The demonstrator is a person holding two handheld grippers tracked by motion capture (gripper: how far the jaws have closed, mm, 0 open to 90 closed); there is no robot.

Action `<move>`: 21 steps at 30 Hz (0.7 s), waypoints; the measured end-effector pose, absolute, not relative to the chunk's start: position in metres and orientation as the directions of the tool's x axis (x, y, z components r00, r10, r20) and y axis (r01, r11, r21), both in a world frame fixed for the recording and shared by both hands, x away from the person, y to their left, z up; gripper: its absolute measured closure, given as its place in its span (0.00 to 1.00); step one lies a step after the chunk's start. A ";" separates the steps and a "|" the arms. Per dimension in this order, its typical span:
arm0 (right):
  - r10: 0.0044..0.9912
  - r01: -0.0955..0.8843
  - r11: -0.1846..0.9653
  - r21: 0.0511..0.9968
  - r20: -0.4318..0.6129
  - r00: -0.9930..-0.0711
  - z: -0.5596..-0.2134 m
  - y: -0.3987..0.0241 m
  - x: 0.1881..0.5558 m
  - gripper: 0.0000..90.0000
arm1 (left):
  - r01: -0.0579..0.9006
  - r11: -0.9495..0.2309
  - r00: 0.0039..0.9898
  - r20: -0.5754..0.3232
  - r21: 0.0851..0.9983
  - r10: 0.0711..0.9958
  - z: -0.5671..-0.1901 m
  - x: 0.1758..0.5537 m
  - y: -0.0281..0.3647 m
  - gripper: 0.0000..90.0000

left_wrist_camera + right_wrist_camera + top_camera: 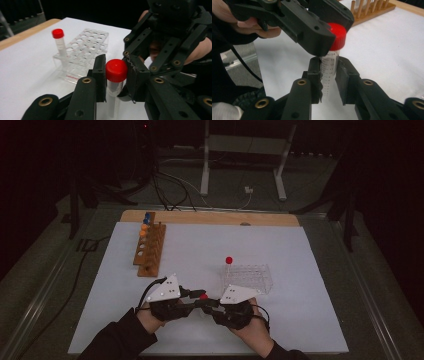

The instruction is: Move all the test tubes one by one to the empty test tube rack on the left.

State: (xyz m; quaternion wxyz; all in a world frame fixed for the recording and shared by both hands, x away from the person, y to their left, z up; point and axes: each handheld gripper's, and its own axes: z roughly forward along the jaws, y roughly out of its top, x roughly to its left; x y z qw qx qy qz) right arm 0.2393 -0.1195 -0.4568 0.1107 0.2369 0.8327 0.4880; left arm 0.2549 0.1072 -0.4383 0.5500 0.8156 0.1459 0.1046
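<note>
- Being held between both grippers near the front of the white table (300,285): a clear tube (329,72) with a red cap (116,70), kept upright above the surface.
- The left gripper (115,75) is clenched on the red cap, one pad seen at each side of it.
- The right gripper (328,75) is clamped on the tube's clear, graduated body below the cap.
- A clear plastic rack (247,279) is seen just beyond the grippers; a second red-capped tube (60,42) stands upright in a corner hole of it.
- A wooden rack (150,251) with blue and orange pieces is placed well apart, at far left.
</note>
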 end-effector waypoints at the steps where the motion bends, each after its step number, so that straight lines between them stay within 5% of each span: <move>1: 0.502 0.286 0.405 0.868 0.050 -0.863 -0.456 -0.121 0.239 0.78 | 0.125 -0.351 0.933 0.010 0.928 0.360 -0.438 0.256 0.109 0.80; 21: 0.606 0.310 0.327 0.892 0.053 -0.793 -0.442 -0.144 0.250 0.17 | 0.124 -0.300 0.867 0.044 0.946 0.496 -0.400 0.292 0.142 0.80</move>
